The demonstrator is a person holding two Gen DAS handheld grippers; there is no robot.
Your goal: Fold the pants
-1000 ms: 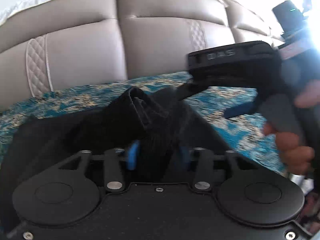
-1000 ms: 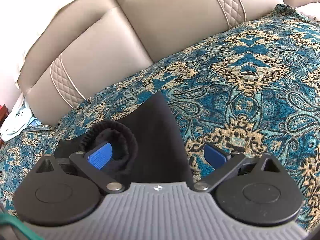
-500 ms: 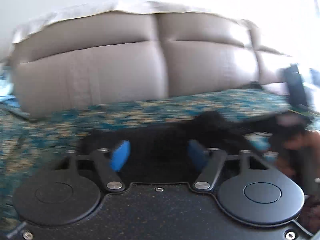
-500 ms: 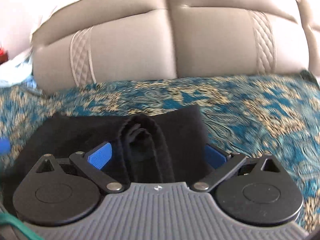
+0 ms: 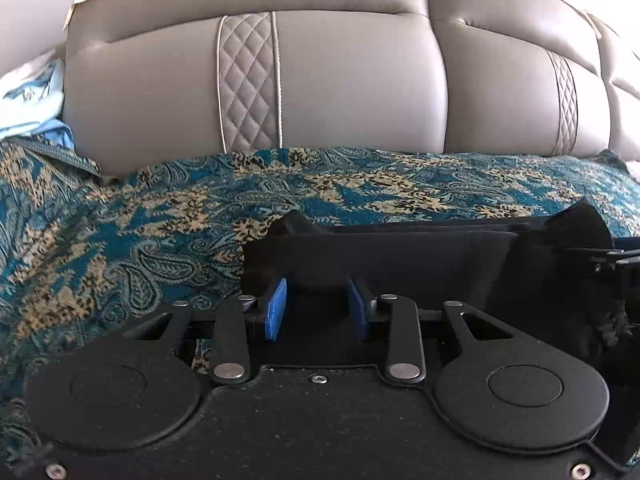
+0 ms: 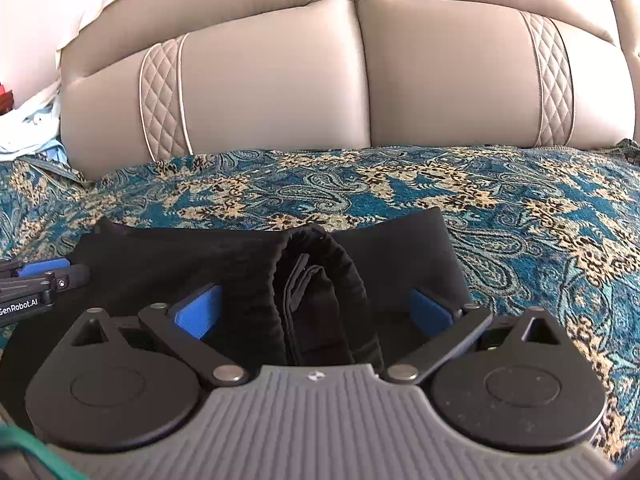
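Observation:
The black pants (image 5: 400, 252) lie folded on a teal paisley bedspread (image 5: 140, 220). In the left wrist view my left gripper (image 5: 316, 308) is open, its blue pads either side of the pants' left edge without clamping it. In the right wrist view the pants (image 6: 200, 256) spread across the front, and a bunched waistband ridge (image 6: 320, 276) runs between the wide-open blue pads of my right gripper (image 6: 316, 312). The left gripper's tip (image 6: 44, 272) shows at that view's left edge.
A beige padded headboard (image 5: 340, 88) stands close behind the bedspread. Light blue cloth (image 5: 32, 100) lies at the far left by the headboard. The bedspread (image 6: 540, 220) stretches bare to the right of the pants.
The left gripper let go of the raised pants fabric and opened. Both grippers swung to face the headboard and came low over the pants, which now lie flat.

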